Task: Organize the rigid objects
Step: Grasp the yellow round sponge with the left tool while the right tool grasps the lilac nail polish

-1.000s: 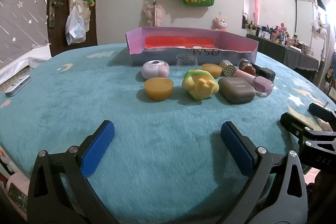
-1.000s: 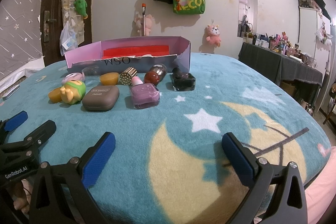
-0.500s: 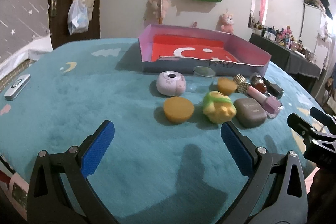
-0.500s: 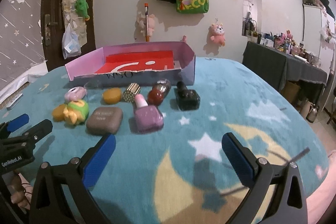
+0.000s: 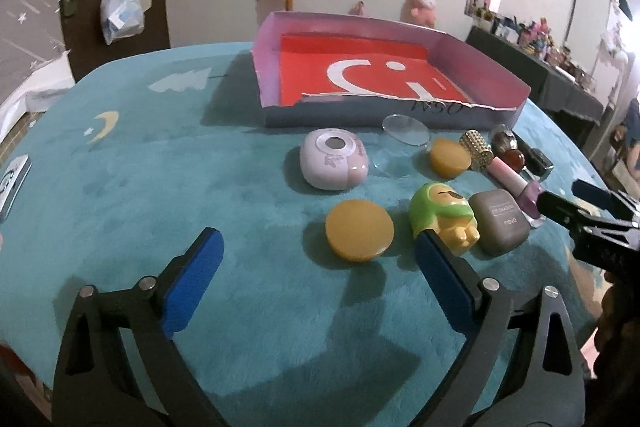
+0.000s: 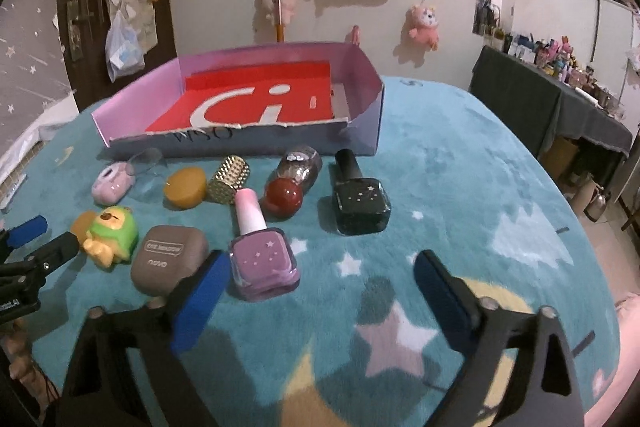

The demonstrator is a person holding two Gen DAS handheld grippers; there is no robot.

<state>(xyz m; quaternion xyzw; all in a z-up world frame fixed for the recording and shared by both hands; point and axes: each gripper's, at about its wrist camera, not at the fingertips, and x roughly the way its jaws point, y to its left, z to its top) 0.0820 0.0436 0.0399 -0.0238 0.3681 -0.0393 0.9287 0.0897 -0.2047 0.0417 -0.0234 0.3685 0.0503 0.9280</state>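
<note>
My left gripper [image 5: 318,257] hangs over the teal blanket [image 5: 160,187], its jaws wide but closing, nothing between them. The orange disc [image 5: 359,230] lies just beyond, the green toy [image 5: 440,213] beside my right finger. My right gripper [image 6: 320,277] is the same: wide, closing, empty, with the purple nail polish [image 6: 262,255] next to its left finger and the black bottle [image 6: 360,201] farther off. All the small things lie before the empty pink box [image 6: 240,99].
</note>
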